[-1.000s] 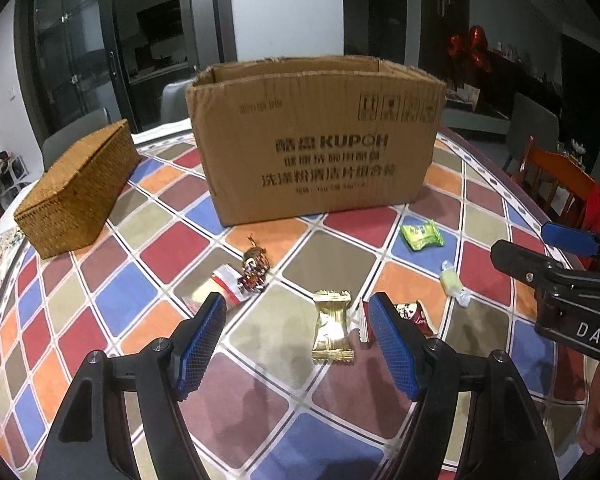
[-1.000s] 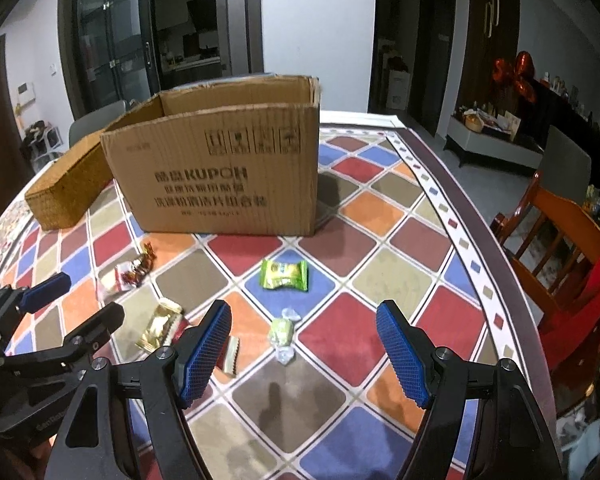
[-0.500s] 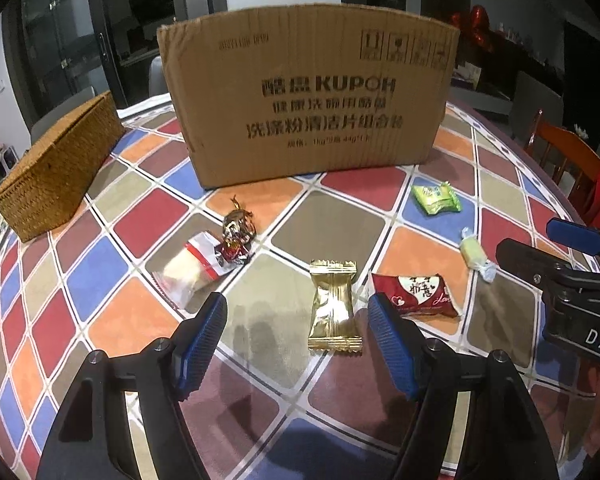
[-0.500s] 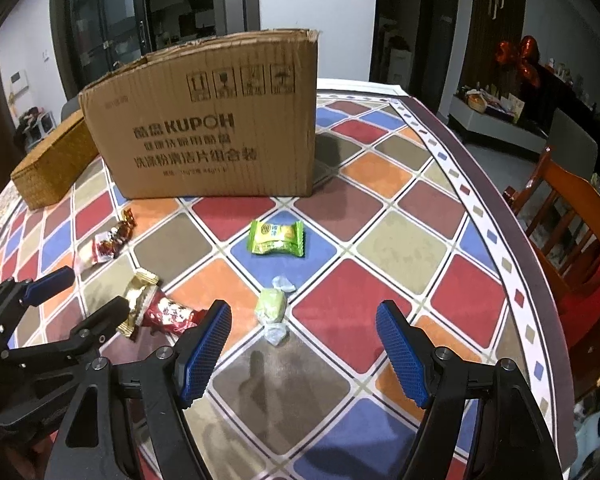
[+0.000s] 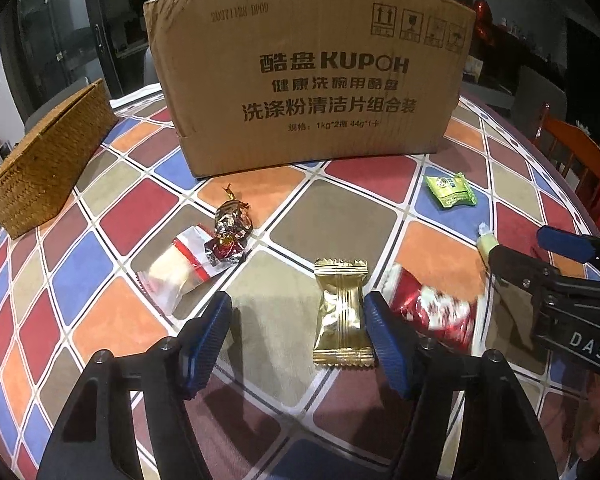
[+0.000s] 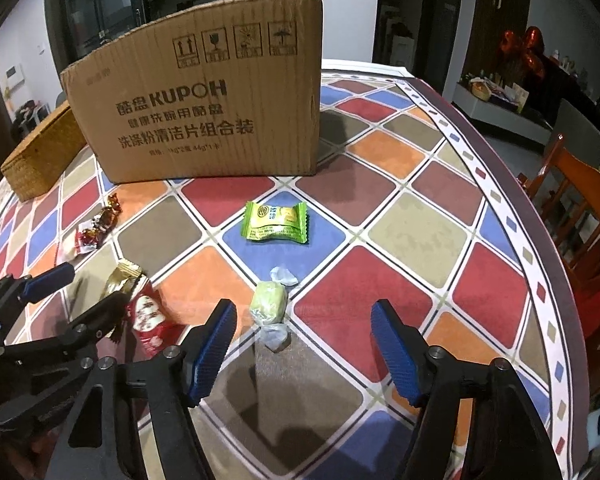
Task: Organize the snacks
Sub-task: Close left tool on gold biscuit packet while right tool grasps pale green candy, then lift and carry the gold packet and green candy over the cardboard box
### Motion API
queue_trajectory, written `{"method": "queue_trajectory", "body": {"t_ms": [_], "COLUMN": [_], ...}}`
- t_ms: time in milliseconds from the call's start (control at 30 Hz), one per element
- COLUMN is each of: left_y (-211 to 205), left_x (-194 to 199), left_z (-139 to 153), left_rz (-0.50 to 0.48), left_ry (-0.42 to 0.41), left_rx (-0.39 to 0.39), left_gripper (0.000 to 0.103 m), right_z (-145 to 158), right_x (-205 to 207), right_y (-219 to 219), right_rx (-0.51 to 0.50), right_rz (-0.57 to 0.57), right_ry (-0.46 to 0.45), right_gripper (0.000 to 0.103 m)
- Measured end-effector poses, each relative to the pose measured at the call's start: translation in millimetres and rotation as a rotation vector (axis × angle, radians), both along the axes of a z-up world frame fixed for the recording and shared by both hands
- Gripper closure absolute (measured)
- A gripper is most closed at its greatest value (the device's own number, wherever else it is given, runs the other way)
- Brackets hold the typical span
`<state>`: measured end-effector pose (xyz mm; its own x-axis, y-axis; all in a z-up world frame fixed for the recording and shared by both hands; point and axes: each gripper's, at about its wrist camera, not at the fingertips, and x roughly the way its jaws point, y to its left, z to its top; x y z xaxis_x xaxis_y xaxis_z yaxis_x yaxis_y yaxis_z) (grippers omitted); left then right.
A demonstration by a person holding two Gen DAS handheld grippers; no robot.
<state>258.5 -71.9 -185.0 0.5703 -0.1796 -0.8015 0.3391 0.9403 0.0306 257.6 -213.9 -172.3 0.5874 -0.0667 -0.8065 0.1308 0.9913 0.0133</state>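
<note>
Closing left tongs [image 5: 298, 324] and right tongs [image 6: 304, 332] — both unclenched; cardboard box [image 5: 312, 80] contents hidden.

Matt corrugated cardboard box [image 5: 308, 80], rough woven wicker basket [image 5: 48, 160], glossy foil gold packet [image 5: 342, 312]

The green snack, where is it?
The green snack lies on a blue tile of the table, between the box and the pale candy.

Place: home dining room | Evidence: patterned tabletop [image 6: 400, 236], wooden dining chair [image 6: 572, 196], glass doors [image 5: 64, 44], red balloons [image 6: 526, 46] over a cluttered sideboard [image 6: 496, 100]
</note>
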Motion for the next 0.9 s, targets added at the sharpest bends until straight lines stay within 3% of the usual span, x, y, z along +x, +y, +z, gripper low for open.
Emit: {"method": "queue_trajectory", "body": {"t_ms": [200,367,400,500,600,733,900], "left_y": [-2,-6,-6,-9,-10,-11,-10], "left_x": [4,2,1,0,-1,-2,-3], "left_z": [-3,-2,-2,-2,-2,-2,0], "left_rz": [-0.005,-0.021,-0.022,-0.029,-0.037,-0.038,-0.030], "left_ry": [0.010,0.002,-0.002,-0.011,-0.013,-0.017,-0.026], "left_rx": [-0.016,-0.021,-0.020,-0.014,-0.016,-0.011,0.006], "left_gripper": [0.042,0.054,0.061,0.067,0.079,0.081,0.081], "right_z": [-8,-12,-12,-11,-10,-10,-9], "right_x": [7,9,9,9,8,9,9], "right_y": [3,5,5,4,2,0,0], "right_rx": [0.018,0.019,0.021,0.021,0.013,0.018,0.020], "right_rz": [0.004,0.007,0.005,0.004,0.003,0.006,0.012], "right_ry": [0.016,0.021,0.018,0.013,0.009,0.004,-0.001], "right_gripper": [0.035,0.040,0.042,0.052,0.061,0.081,0.082]}}
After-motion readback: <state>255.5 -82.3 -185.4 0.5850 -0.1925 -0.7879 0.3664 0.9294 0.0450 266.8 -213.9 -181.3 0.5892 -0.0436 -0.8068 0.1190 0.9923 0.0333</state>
